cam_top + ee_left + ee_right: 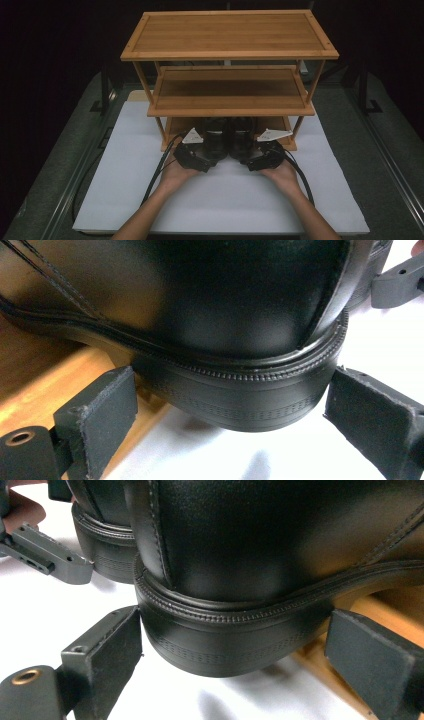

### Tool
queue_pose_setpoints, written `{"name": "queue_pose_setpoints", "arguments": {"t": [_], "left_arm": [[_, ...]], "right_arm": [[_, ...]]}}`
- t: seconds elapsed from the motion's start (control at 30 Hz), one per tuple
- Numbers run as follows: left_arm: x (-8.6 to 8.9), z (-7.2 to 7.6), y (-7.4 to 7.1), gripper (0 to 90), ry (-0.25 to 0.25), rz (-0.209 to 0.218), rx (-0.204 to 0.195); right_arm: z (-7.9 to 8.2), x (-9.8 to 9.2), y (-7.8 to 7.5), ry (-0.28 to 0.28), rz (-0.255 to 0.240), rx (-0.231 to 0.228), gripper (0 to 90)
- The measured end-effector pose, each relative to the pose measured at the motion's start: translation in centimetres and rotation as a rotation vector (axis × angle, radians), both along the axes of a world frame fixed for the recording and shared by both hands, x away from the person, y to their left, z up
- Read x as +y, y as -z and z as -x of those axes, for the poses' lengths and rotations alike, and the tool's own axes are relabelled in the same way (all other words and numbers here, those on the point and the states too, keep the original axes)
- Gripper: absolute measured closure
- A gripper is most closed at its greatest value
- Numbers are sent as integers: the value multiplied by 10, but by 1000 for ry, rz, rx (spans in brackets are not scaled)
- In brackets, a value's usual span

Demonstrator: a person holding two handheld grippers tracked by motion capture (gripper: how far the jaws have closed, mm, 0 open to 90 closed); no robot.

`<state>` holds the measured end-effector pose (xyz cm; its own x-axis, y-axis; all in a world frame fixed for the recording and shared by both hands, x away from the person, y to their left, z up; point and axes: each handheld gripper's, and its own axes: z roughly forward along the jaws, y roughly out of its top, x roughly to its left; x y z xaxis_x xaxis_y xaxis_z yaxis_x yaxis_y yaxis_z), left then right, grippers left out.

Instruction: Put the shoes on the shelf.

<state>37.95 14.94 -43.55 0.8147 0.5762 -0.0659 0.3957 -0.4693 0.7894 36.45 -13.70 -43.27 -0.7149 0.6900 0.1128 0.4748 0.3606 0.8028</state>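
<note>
- The heel of a black shoe (280,555) is seen close up, between the spread jaws of the right claw (235,665).
- The left jaw lies against the heel; the right jaw stands just clear of it.
- A second black shoe (102,535) is seen behind, with the other claw (45,555) beside it.
- A white sheet (45,615) and a wooden shelf edge (330,665) are seen beneath.

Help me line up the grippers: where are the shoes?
High view: both black shoes sit side by side on the rack's bottom shelf, heels poking out toward the grippers.

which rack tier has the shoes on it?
The bottom shelf: both black shoes sit there, heels overhanging toward the person. The middle shelf and top shelf are bare.
</note>
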Motion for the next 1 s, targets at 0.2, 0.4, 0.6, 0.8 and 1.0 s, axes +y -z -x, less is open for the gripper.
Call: {"name": "queue_pose_setpoints", "arguments": {"t": [0.2, 0.4, 0.6, 0.8, 1.0], "left_arm": [[-5, -9, 0, 65, -8, 0, 3], [-8, -17, 2, 65, -13, -22, -5], [-11, -25, 2, 64, -20, -31, -7], [-13, -32, 5, 63, -35, -29, 13], [-13, -38, 10, 63, -48, -39, 23]], "right_arm": [[-10, 2, -3, 26, 20, -21, 75], [-18, 3, 2, 47, 18, -28, 71], [-25, 3, 8, 74, 1, -27, 65], [-31, 5, 15, 92, 8, -23, 64], [-38, 9, 16, 107, 30, -9, 59]]}}
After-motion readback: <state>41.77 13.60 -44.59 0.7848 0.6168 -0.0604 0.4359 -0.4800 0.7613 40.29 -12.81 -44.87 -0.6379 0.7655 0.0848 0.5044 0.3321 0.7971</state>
